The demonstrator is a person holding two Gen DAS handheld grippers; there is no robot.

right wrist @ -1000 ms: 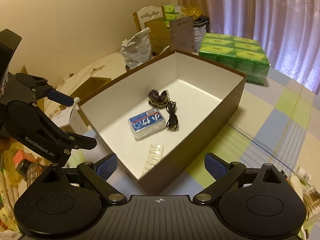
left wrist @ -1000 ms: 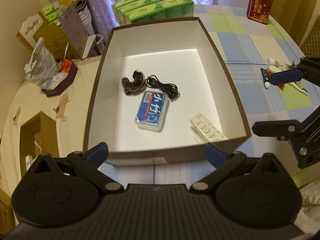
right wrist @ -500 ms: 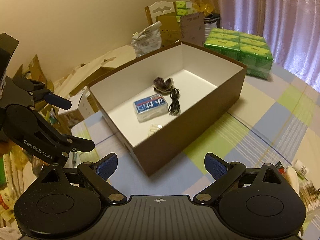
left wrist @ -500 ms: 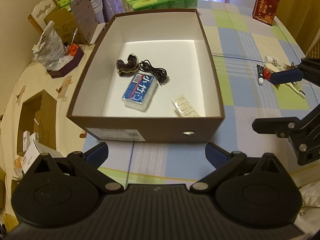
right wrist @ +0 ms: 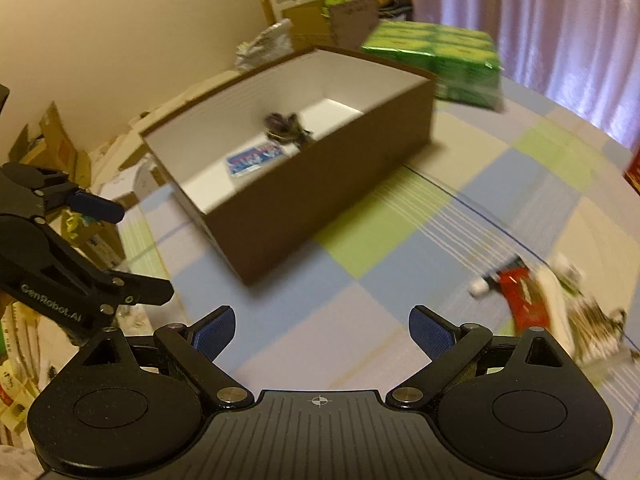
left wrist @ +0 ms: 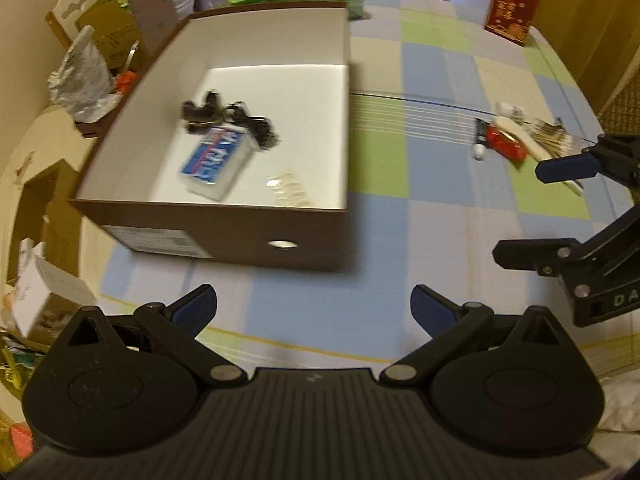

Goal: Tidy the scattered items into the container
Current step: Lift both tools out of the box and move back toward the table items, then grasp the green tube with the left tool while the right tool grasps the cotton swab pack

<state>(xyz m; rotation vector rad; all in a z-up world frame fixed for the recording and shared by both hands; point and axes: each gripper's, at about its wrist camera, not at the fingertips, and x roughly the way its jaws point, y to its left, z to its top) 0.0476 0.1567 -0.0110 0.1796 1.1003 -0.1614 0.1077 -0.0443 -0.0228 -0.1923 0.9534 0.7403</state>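
Left wrist view: the left gripper (left wrist: 314, 307) has its jaws spread wide and empty, over bare checked tablecloth (left wrist: 436, 240). Straight ahead of the jaws stands the brown box (left wrist: 224, 236), its near wall square-on and its long axis running away from them. Inside lie a blue packet (left wrist: 216, 160) with its long axis slanted up to the right, a dark clump (left wrist: 202, 114) and a black cable (left wrist: 256, 128) beyond it, and a pale strip (left wrist: 290, 192) near the right wall. Right of the box a broad stretch of cloth is open. Far to the right of the jaws, a cluster of loose items (left wrist: 516, 140) lies on the cloth, just beyond the right gripper's blue fingertip (left wrist: 568, 169).

Right wrist view: the right gripper (right wrist: 320, 330) is likewise released and empty, with open cloth between and ahead of its jaws. The box sits ahead and left, one corner (right wrist: 246, 276) pointing toward them. The loose items, blurred, lie just right of the right finger. The left gripper shows at the left edge, clear of the box.
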